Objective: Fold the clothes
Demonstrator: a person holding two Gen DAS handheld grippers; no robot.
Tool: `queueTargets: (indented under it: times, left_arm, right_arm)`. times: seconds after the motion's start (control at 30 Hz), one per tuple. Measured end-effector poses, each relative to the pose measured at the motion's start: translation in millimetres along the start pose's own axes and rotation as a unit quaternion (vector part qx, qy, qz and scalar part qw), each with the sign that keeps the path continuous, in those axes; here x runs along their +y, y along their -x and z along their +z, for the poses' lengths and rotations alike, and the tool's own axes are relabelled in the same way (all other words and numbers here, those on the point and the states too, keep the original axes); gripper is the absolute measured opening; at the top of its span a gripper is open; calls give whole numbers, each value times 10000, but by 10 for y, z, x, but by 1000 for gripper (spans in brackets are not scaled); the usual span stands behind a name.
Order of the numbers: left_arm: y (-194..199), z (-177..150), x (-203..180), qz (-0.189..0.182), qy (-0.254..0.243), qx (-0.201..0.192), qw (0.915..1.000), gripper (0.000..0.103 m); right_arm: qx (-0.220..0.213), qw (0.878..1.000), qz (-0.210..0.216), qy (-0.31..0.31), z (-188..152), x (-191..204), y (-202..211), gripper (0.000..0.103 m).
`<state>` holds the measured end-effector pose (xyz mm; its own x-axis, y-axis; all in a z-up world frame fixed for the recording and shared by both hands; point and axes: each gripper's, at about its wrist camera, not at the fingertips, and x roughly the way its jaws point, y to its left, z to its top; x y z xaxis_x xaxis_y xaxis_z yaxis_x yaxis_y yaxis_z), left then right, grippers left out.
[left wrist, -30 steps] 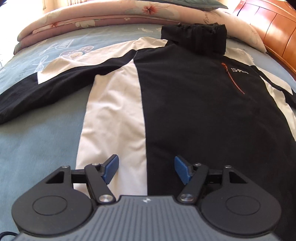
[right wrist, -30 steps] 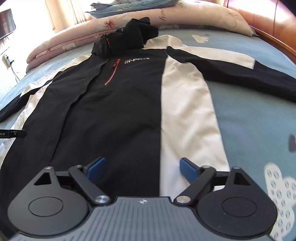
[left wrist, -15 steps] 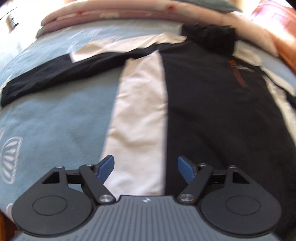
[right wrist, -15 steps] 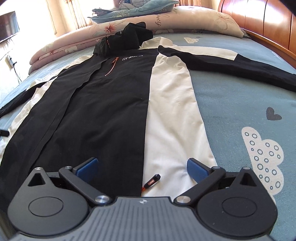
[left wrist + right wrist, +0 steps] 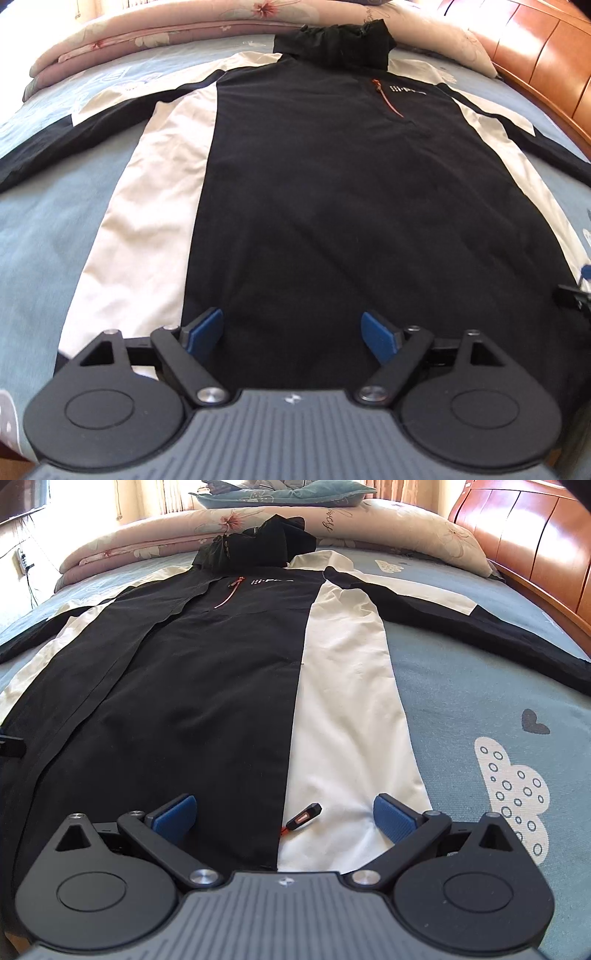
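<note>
A bed (image 5: pixel 461 686) with a blue printed cover fills both views, folded floral quilts (image 5: pixel 155 535) piled at its far end against a wooden headboard (image 5: pixel 535 546). Spread flat on the cover lies the black-and-white jacket (image 5: pixel 332 206), front up, hood (image 5: pixel 332 44) bunched at the far end and both sleeves thrown out to the sides. Its long axis runs straight away from both grippers, hem nearest, collar farthest. The left gripper (image 5: pixel 291 330) hangs over the hem with its jaws wide and nothing between the blue pads; they have just been opening further. It sits over the black middle panel, with the white side panel just off to its left. The right gripper (image 5: pixel 284 812) is likewise spread wide and empty, its jaws having just opened too, straddling the seam between black and white near the hem, where a small black-and-red zipper pull (image 5: pixel 304 816) lies on the white cloth. Each gripper is nearest its own half of the hem — so the likely next move is a pinch at the bottom edge, one hand per side, though which fold comes first cannot be read from here.
</note>
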<state>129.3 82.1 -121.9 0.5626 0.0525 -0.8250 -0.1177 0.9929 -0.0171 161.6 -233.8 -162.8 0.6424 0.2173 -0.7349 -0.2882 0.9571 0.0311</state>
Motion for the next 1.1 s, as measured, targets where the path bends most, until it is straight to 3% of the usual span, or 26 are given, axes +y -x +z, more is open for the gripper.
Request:
queueTargets:
  times: [0.13,0.23,0.4,0.7,0.8,0.83,0.93,1.0,1.1]
  left_arm:
    - [42,59,-25,-122,61,216,9997,85]
    - [51,212,-34,-443,279,105,9986,85]
    - [-15,604,-170,-623,274,-214,9975,85]
    - [-527,1215,-452,-691,54,-216,9974,85]
    - [-763,1255,-457,-681,43,-32,9977,86]
    - [-792,1273,-451,-728,73,0,9973,92]
    - [-856,1348,-426,-909,182,95,9956,93]
    - [-840,1490,-397,-1185,177,-37,9928,92]
    - [-842,1784,-410,-935,-94,-384,9948,92]
  right_arm:
    - [-17,10000,-64,39,-7,24,-5,103]
    - [-72,9999,-42,83,-33,18,6,103]
    - [-86,9999,-5,135,-39,10,13,103]
    - [229,9995,184,86,104,-44,12,103]
    - [343,9973,633,-173,294,-173,23,101]
    - [350,9961,769,-241,390,-226,25,101]
    - [303,9930,1090,-347,754,-389,22,93]
    - [218,9921,1209,-258,1081,-468,8,89]
    - [42,9915,1287,-194,1654,-554,-59,86]
